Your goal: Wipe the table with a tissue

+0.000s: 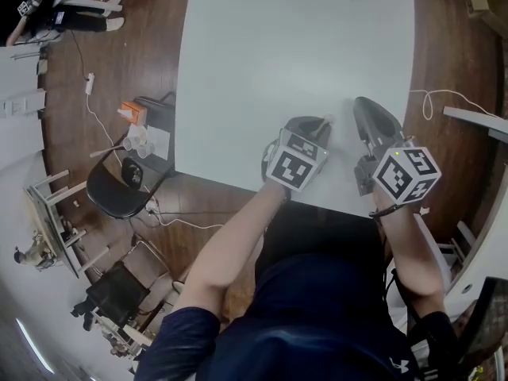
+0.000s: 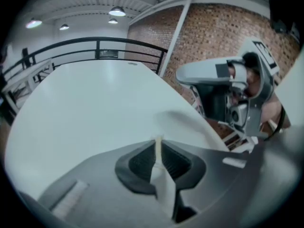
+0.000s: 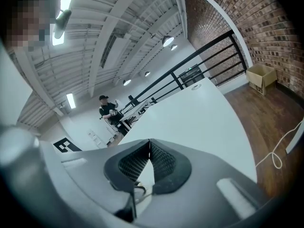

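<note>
Left gripper view: tissue (image 2: 160, 178) edge-on between jaws, tip forward.

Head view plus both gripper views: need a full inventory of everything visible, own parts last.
table: 1, white, centre, under both claws
tissue: 1, white, pinched in the left claw
chair: 1, black, off the table's near left corner
small box: 1, orange, just beyond the chair
cable: 1, white, on the floor right of the table
cardboard box: 1, brown, on the floor by the brick wall
railing: 1, black, past the table's far end
bystander: 1, dark top, far background
left claw: 1, grey, shut on the tissue, near table edge
right claw: 1, grey, shut, empty, beside the left claw
</note>
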Available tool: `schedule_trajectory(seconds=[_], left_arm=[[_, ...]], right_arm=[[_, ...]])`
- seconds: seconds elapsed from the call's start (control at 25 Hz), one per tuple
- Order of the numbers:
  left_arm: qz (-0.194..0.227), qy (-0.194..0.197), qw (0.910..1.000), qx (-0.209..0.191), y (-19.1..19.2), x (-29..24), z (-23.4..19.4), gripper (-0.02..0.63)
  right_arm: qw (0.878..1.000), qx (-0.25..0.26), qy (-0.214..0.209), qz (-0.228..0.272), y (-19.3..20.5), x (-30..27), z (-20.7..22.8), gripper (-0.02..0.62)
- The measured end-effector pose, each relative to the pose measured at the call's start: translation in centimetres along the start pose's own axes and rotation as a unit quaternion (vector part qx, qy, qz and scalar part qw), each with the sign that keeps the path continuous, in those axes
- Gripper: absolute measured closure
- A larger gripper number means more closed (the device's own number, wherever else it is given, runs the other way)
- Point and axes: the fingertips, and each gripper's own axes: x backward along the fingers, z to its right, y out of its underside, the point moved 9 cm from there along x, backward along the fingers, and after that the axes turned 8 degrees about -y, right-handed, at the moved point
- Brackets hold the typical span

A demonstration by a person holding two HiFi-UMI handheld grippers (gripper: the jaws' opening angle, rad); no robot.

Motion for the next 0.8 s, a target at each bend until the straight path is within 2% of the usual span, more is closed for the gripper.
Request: schedule_trajectory(seconds=[0.16,0.36,0.52,0.8], left_arm=[[0.051,0.033,0.9931,0.101,0.2,4.7,0.0,0.572],[0.08,0.047,0.984,0.152,1.7,10.9,-0.9,0.572],[0.113,0.041,0.9787,0.166,1.7,15.4,-1.1,0.572],[0.192,0.059,0.9696,0.14,-1.8,19.3,0.1,0.572]], right_arm=[[1.0,-0.006,0.008,0.007,-0.8,1.5,-1.0,0.584],[1.0,-0.009,0.015,0.012,-1.4,3.5,-2.5,0.584],[1.0,0.015,-0.004,0.018,-2.2,5.1,-5.8,0.584],[0.994,0.094,-0.043,0.019,-5.0,5.7,-11.2,0.584]])
